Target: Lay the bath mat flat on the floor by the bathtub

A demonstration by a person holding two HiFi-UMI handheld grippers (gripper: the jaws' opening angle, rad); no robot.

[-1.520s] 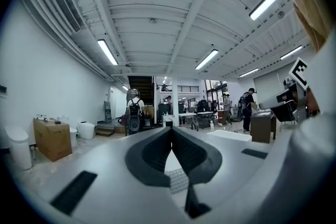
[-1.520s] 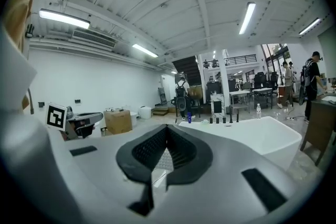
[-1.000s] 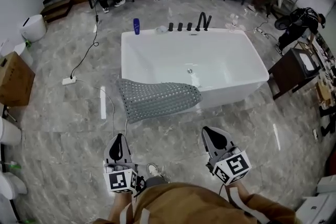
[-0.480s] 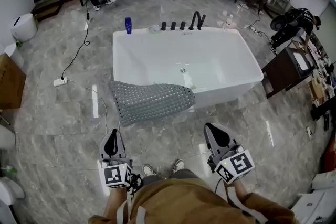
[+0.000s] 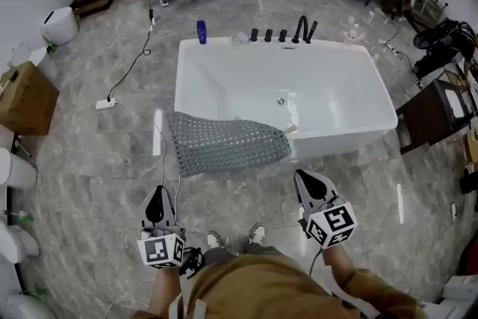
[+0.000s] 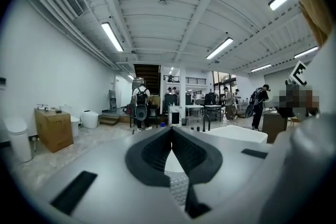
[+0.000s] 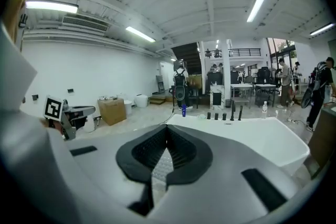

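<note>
We find the approach in hand: left gripper (image 5: pixel 155 194) and right gripper (image 5: pixel 305 179) both closed, empty, short of the bath mat (image 5: pixel 224 144) draped over the bathtub (image 5: pixel 340 140) rim; next, we judge, open and reach.

Grey dotted bath mat (image 5: pixel 228 143), white bathtub (image 5: pixel 340 97)

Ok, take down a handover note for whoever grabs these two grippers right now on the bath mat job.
Left tongs: shut, empty, short of the mat.
Right tongs: shut, empty, also short of it.
Bath mat: draped over the near rim of the bathtub, toward its left end, hanging down the outside.
Done: nothing yet; the mat is not gripped.
Left: open the tongs, grip the mat's edge, pull it off the rim and spread it flat on the floor beside the tub.
</note>
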